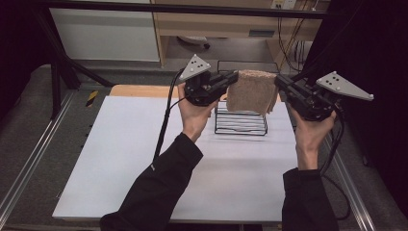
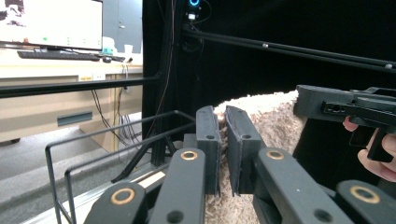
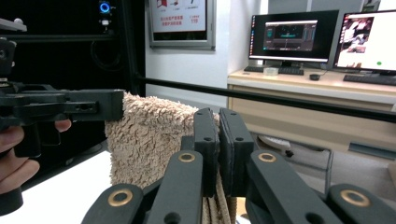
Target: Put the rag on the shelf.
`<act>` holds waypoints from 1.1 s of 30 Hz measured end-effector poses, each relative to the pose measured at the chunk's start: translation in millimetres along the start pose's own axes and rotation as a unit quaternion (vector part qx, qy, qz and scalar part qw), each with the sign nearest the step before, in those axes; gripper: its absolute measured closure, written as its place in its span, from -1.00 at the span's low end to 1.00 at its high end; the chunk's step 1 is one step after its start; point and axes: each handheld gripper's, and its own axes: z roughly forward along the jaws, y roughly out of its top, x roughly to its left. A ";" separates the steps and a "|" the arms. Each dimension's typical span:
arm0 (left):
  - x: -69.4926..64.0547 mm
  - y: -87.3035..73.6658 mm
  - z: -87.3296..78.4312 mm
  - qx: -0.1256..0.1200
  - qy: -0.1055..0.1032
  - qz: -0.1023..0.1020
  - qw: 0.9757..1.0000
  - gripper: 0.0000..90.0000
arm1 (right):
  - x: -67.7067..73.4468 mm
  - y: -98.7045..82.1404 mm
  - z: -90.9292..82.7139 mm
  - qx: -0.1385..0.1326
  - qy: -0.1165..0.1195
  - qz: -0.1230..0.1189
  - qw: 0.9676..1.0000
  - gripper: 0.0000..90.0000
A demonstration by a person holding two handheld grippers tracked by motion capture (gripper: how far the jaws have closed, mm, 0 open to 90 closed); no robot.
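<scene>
fuzzy tan towel (image 1: 251, 91) held up in air over white table (image 1: 144, 159), stretched between two claws. left gripper (image 1: 230, 79) pinching towel's edge at 9 o'clock, jaws pressed tight on cloth. right gripper (image 1: 280, 82) pinching edge at 3 o'clock, same way. black wire rack (image 1: 240, 122) right under towel, its top partly hidden behind cloth. towel's bottom cut off in both gripper views. hands (image 1: 195, 115) wrap gripper handles, sleeves dark.
</scene>
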 end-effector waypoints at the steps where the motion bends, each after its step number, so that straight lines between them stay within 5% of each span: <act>1: 0.1 1.7 0.9 -0.001 0.001 0.002 1.000 0.87 | -0.5 2.1 0.6 -0.003 0.000 0.001 1.000 0.92; 33: 30.6 47.1 29.6 -0.019 0.033 0.006 0.999 0.87 | -19.3 46.4 46.0 -0.009 -0.024 -0.014 1.000 0.93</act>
